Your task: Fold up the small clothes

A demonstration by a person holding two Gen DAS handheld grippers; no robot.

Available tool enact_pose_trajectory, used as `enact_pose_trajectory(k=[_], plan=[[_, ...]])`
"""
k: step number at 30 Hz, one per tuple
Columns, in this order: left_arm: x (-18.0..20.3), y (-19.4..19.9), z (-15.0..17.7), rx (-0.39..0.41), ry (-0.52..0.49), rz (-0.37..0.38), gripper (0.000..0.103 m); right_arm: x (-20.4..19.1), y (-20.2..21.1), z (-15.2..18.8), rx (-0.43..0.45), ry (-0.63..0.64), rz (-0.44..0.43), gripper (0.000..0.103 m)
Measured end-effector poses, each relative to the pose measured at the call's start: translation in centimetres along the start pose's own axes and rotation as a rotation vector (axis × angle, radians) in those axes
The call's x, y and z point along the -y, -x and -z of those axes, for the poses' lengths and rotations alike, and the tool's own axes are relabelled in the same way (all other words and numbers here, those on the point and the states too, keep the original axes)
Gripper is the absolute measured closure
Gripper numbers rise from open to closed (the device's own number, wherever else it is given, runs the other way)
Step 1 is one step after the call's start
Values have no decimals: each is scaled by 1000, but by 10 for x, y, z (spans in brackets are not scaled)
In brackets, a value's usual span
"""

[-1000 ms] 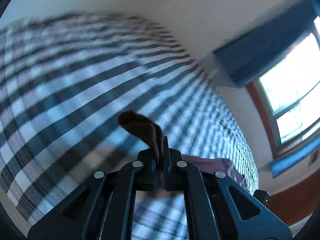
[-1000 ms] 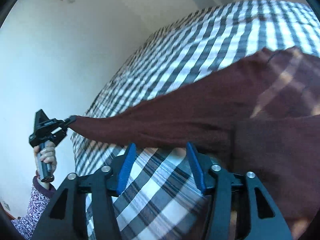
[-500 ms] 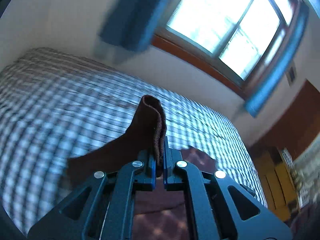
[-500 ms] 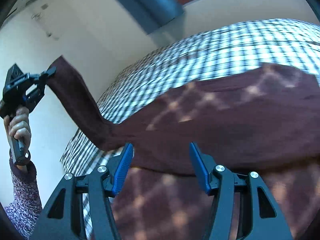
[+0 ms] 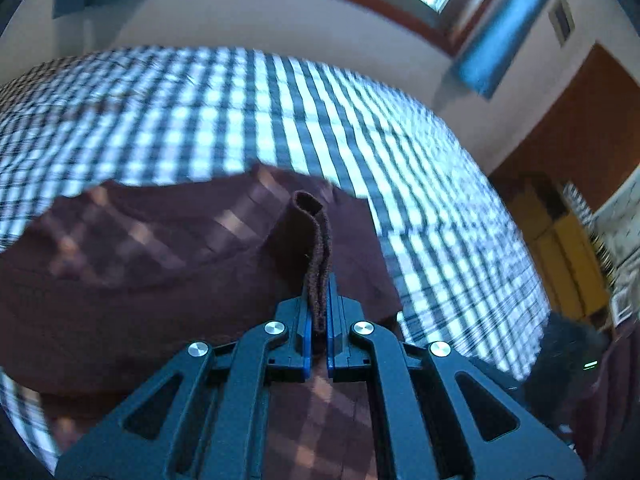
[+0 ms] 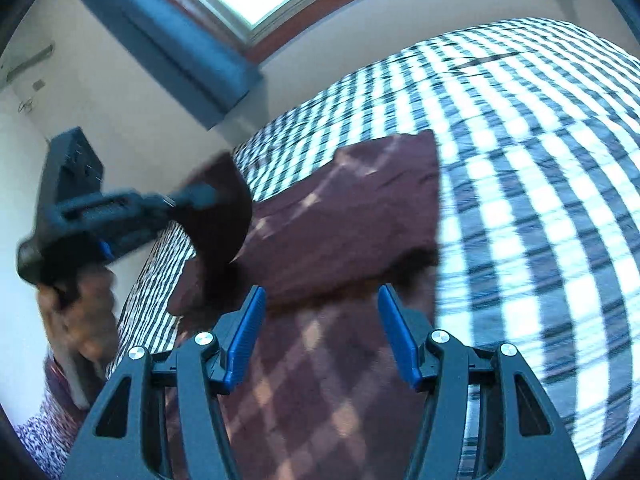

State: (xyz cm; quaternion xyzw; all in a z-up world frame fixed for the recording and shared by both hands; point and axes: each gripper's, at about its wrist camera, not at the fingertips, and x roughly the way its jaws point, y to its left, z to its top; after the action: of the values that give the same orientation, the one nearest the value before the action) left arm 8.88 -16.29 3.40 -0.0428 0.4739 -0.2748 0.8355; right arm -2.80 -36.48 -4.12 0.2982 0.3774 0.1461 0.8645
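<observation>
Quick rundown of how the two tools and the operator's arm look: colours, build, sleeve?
Both tools are matte black plastic linkages with silver rivet heads and blue pads lining the fingers. That is clear on the left tool and the right tool. The hand is bare, above a purple and white patterned sleeve. No cables or markings are visible.

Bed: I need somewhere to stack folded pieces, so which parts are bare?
The checked bedspread is bare right of the brown garment and beyond it, toward the window wall. The near-left side is crowded by the left gripper.
</observation>
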Motion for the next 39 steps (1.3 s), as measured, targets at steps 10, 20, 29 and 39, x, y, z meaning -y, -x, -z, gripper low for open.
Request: enact_pose_trajectory(k=[10,20,29,39], plan=[[9,-80,46,-85,20,-18,81,20,2,2,13,-53,12,45],[-58,33,84,149,14,-122,37,5,-19,-9,-10,-53,-52,45],[-175,93,123,197,219,-279,32,4,-95,-37,-75,-123,57,45],[-219,104,148,164,318,-279,31,-28,-113,-29,-117,2,169,96]])
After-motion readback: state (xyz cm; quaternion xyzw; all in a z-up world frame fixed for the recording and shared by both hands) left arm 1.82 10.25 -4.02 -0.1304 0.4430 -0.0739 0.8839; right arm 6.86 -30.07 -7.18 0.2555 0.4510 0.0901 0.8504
